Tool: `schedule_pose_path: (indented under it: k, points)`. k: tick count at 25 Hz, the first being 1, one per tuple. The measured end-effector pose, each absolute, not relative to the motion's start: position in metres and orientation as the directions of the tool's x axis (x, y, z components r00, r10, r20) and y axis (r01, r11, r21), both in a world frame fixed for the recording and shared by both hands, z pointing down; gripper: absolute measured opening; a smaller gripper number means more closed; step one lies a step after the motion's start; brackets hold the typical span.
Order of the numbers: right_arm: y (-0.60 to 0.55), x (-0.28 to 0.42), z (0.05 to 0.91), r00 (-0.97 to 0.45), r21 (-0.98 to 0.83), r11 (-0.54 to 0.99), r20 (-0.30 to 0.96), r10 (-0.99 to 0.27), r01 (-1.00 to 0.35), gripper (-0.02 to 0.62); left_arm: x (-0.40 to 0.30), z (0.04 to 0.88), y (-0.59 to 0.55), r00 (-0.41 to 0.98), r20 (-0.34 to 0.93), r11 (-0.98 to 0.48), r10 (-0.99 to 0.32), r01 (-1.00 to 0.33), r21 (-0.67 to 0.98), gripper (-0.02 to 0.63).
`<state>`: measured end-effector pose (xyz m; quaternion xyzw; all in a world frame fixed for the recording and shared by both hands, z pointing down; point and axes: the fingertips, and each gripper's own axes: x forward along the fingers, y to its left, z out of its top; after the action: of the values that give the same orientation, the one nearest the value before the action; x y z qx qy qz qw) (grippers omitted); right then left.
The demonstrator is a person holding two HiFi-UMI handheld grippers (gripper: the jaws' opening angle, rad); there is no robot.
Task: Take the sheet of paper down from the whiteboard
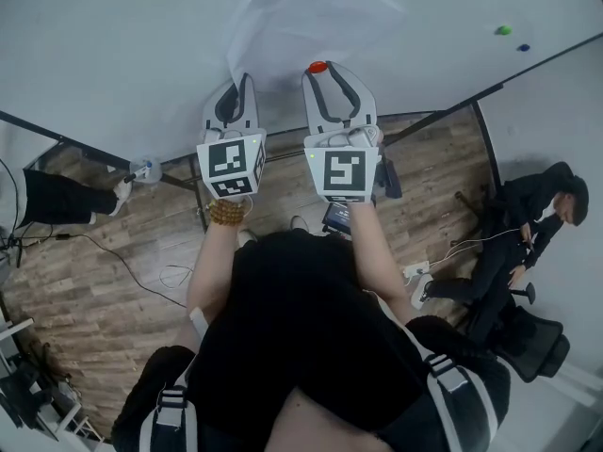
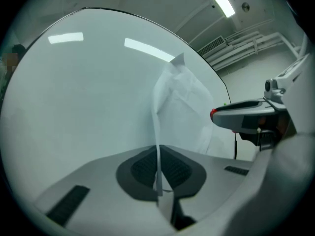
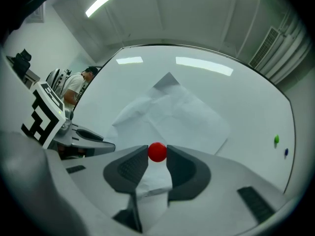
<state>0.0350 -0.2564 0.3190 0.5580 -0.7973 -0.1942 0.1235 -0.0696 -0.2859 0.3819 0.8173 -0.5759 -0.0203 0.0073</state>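
Observation:
A crumpled white sheet of paper (image 1: 303, 15) hangs on the whiteboard (image 1: 122, 45). My left gripper (image 1: 242, 83) is shut on the sheet's lower left edge; in the left gripper view the thin paper (image 2: 180, 104) runs down between the closed pads (image 2: 143, 167). My right gripper (image 1: 321, 70) is shut on a small red round magnet (image 1: 317, 67) at the sheet's lower edge. In the right gripper view the red magnet (image 3: 157, 152) sits pinched between the dark pads (image 3: 129, 168), with the paper (image 3: 172, 113) behind and under it. Both grippers are side by side and point level at the board.
A green magnet (image 1: 504, 30) and a blue magnet (image 1: 524, 47) stick to the board at the right. A person in black (image 1: 532, 217) sits by an office chair (image 1: 529, 342) at the right. Another person's leg (image 1: 66, 196) shows at the left on the wooden floor (image 1: 104, 290).

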Motion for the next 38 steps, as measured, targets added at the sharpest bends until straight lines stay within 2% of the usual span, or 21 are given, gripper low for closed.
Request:
schedule_pose_path:
  k: [17,38]
  points:
    - [-0.249,0.018,0.326,-0.418,0.418,0.377,-0.007,-0.908,-0.827,0.117,-0.087,0.382,-0.264,0.269,-0.026,-0.269,-0.963,-0.963,0.030,0.011]
    - [-0.185,0.040,0.335,-0.485,0.373,0.449,-0.002,-0.875,-0.812,0.117,-0.056,0.387,-0.189,0.246,0.003,-0.244,-0.969,-0.964,0.103,0.011]
